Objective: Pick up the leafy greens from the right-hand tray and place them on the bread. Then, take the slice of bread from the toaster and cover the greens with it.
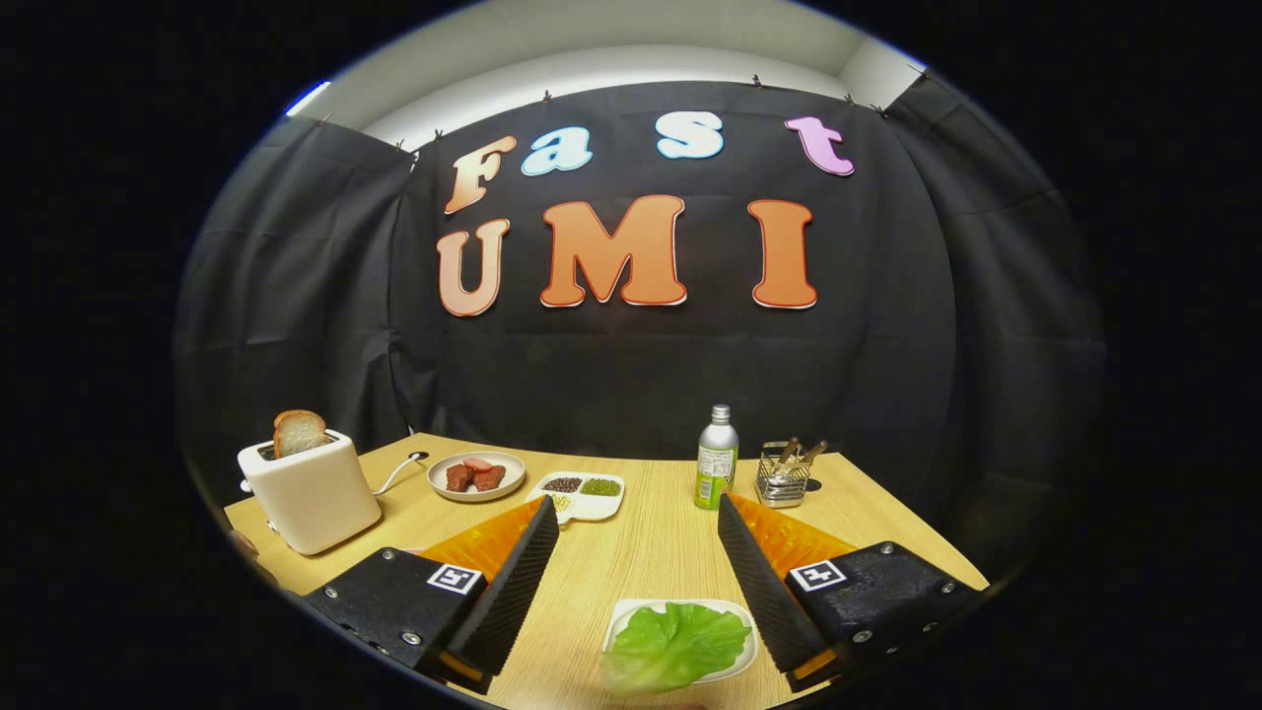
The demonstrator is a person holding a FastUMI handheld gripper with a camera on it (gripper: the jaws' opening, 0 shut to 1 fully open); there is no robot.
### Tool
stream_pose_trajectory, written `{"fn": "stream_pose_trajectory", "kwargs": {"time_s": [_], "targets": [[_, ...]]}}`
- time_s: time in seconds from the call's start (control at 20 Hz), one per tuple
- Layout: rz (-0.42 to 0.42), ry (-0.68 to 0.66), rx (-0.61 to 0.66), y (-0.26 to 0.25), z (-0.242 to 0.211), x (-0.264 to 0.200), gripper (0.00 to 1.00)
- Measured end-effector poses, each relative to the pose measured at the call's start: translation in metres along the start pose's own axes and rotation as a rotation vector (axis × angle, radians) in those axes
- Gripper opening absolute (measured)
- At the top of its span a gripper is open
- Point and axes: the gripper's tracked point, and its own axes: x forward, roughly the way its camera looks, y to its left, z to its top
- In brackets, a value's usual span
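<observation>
Gripper (638, 537) fingers spread wide, holding nothing, I note; crinkled green lettuce leaf (675, 646) on small white tray (621, 616) between them. White toaster (309, 488) with bread slice (299, 432) far left of lettuce.

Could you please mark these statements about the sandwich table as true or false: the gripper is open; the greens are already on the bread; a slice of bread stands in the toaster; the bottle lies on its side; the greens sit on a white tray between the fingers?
1. The gripper is open. True.
2. The greens are already on the bread. False: they lie on a tray.
3. A slice of bread stands in the toaster. True.
4. The bottle lies on its side. False: it stands upright on the table.
5. The greens sit on a white tray between the fingers. True.
</observation>
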Motion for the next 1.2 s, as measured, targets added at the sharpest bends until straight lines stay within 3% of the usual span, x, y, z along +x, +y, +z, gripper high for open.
{"fn": "stream_pose_trajectory", "kwargs": {"time_s": [0.5,1.2], "targets": [[-0.007,0.111,-0.011,-0.011,-0.04,-0.002,0.98],[-0.028,0.604,0.039,-0.02,-0.134,0.012,0.98]]}}
